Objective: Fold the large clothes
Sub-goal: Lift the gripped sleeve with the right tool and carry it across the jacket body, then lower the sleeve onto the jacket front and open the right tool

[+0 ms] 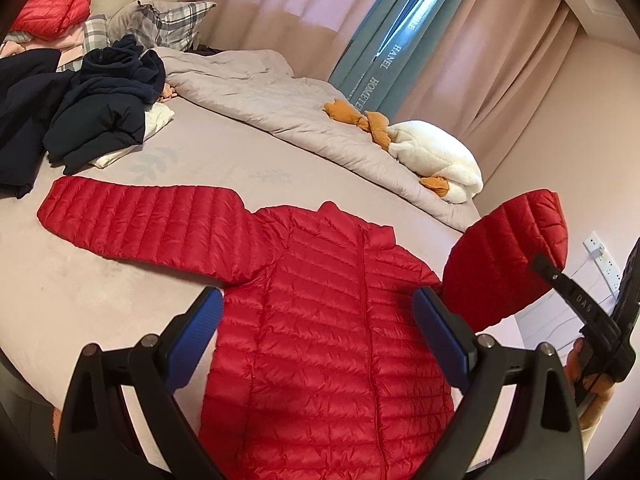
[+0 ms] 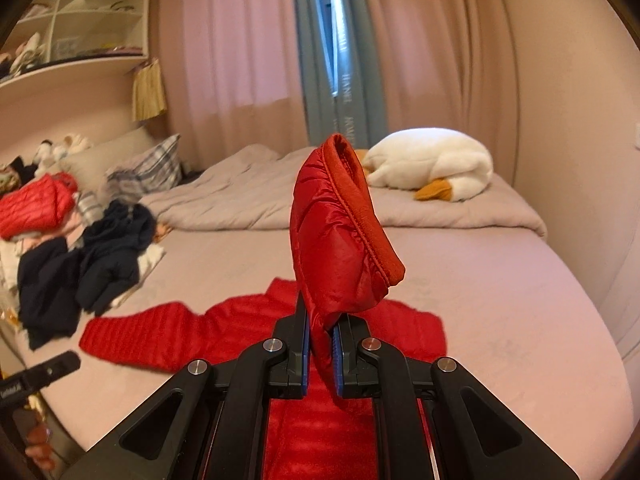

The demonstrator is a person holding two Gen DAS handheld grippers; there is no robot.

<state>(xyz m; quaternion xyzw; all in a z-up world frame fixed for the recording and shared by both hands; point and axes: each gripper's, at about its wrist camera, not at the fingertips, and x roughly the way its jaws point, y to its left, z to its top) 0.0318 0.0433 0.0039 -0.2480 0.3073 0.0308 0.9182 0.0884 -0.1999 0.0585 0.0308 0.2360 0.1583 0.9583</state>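
Bedroom scene with pink curtains (image 2: 240, 60) and a big bed (image 1: 120, 300) in a greyish-pink sheet taking up most of both views. Spread on it front-up is the red puffer jacket (image 1: 332, 340), one sleeve (image 1: 140, 220) stretched flat toward the pile of dark clothes (image 1: 80, 112). The other sleeve (image 2: 344, 240) is lifted off the bed, pinched near its cuff by the right gripper (image 2: 322, 346), whose blue pads are clamped tight on the fabric (cuff sticks up past the fingers). The left gripper (image 1: 320, 336) hangs over the jacket's body with its jaws wide apart, gripping nothing. Further back there's a rumpled grey duvet (image 1: 260, 92), a plaid pillow (image 1: 172, 20) and a white plush goose (image 2: 432, 168) lying by the wall.
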